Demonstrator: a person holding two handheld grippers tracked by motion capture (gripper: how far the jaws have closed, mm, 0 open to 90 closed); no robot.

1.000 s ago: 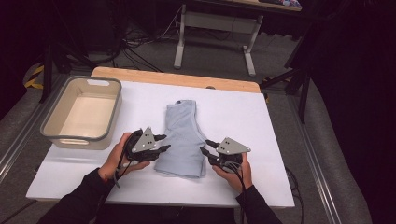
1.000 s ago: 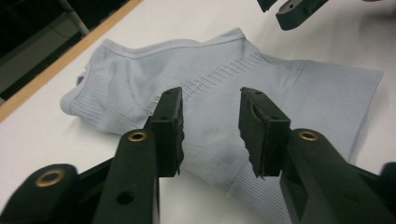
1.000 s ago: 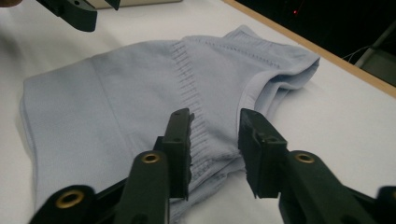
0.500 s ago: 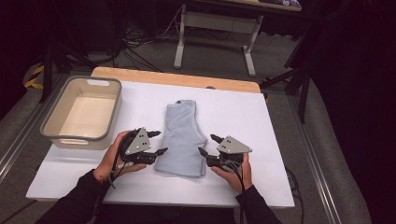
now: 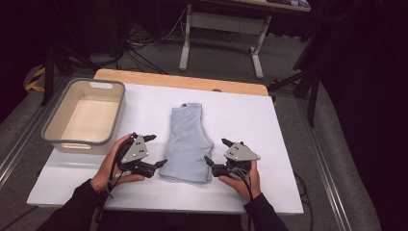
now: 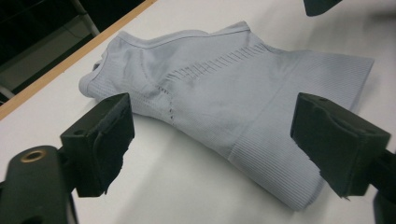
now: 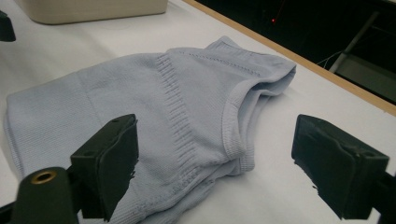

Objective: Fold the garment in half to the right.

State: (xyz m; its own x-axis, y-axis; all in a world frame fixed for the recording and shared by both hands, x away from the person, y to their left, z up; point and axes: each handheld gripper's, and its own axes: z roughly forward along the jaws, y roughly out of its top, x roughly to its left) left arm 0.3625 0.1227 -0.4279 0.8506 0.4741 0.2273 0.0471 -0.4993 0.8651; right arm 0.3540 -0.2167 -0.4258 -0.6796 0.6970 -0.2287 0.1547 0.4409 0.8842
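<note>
Garment [image 6: 233,93] folded, inner layers hidden; bin [image 7: 93,9] cut off by top edge.

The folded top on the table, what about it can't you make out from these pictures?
- Underside and inner layers of the folded top: hidden by its own folds, all views.
- Its hem corner nearest the person: cut off by the bottom edge and the right gripper jaw, right gripper view.
- Any label or print: too small in the high view.
- Bin floor near its front wall: hidden by that wall, high view.
</note>
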